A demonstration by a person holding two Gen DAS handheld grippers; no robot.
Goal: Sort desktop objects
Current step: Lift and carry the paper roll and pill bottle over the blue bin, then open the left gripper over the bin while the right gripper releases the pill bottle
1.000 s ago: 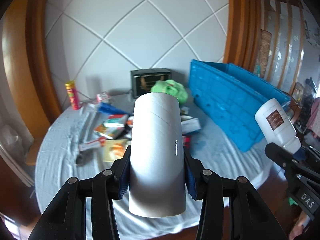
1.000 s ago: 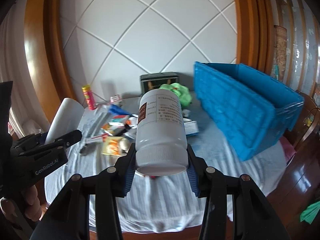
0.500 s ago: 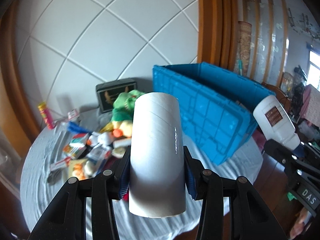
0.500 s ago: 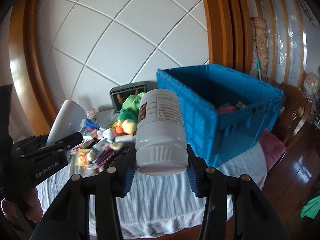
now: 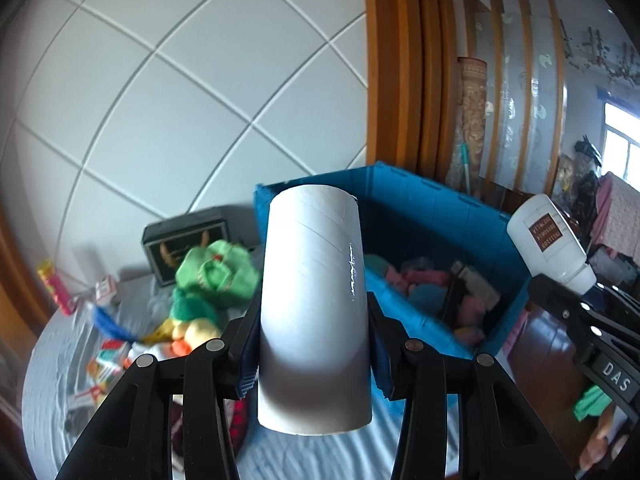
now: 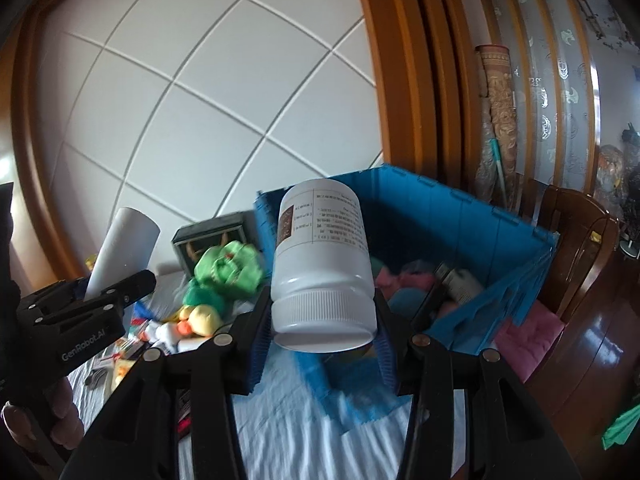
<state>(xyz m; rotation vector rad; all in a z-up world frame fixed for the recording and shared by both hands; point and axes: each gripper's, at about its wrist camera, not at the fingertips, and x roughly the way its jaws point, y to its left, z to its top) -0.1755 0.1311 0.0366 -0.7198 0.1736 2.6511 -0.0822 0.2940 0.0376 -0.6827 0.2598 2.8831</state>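
Both grippers have swung toward the blue crate (image 5: 472, 216), whose cluttered inside now shows, the left gripper (image 5: 314, 354) still clamping the cardboard tube (image 5: 314, 308) and the right gripper (image 6: 322, 338) the white bottle (image 6: 324, 264) before it.

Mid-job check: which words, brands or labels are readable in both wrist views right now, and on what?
"GenRobot.AI": side of the left gripper body.
"DAS": side of the right gripper body.
White bottle label: printed text, too small to read.
Black box: gold emblem, no readable words.
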